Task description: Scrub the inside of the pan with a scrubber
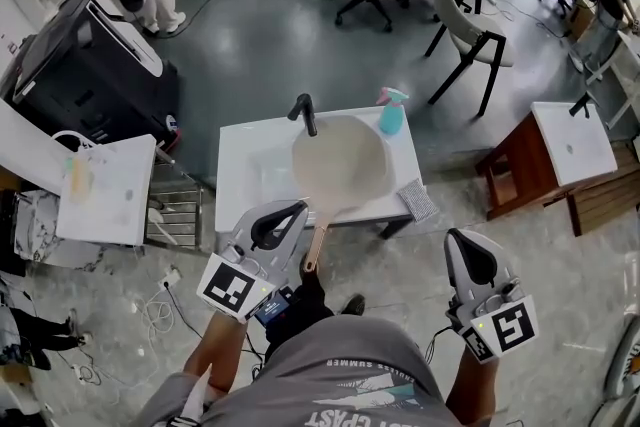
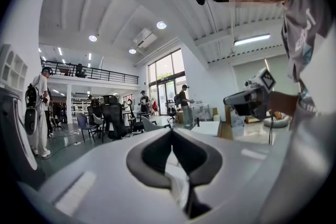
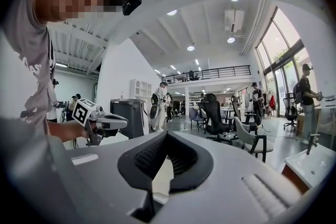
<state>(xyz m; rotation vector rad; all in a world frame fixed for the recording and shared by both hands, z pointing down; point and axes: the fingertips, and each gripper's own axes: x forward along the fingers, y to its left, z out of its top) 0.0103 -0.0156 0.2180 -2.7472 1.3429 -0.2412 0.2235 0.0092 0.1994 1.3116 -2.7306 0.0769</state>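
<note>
A round pan (image 1: pixel 340 160) with a pale inside lies on the white sink table (image 1: pixel 245 185), its copper handle (image 1: pixel 315 245) sticking out over the near edge. A grey scrubber pad (image 1: pixel 417 200) rests on the table's near right corner. My left gripper (image 1: pixel 298 207) hovers at the table's near edge, just left of the handle, its jaws shut and empty (image 2: pixel 171 132). My right gripper (image 1: pixel 452 235) is off the table to the right, near the scrubber corner, also shut with nothing held (image 3: pixel 167 134). Both point roughly level, and neither touches the pan or the scrubber.
A black faucet (image 1: pixel 305 113) and a teal spray bottle (image 1: pixel 391 110) stand at the table's far side. A wire rack (image 1: pixel 175 210) and another white table (image 1: pixel 105 190) sit to the left. A wooden stand with a white top (image 1: pixel 560 155) is at the right, with chairs beyond.
</note>
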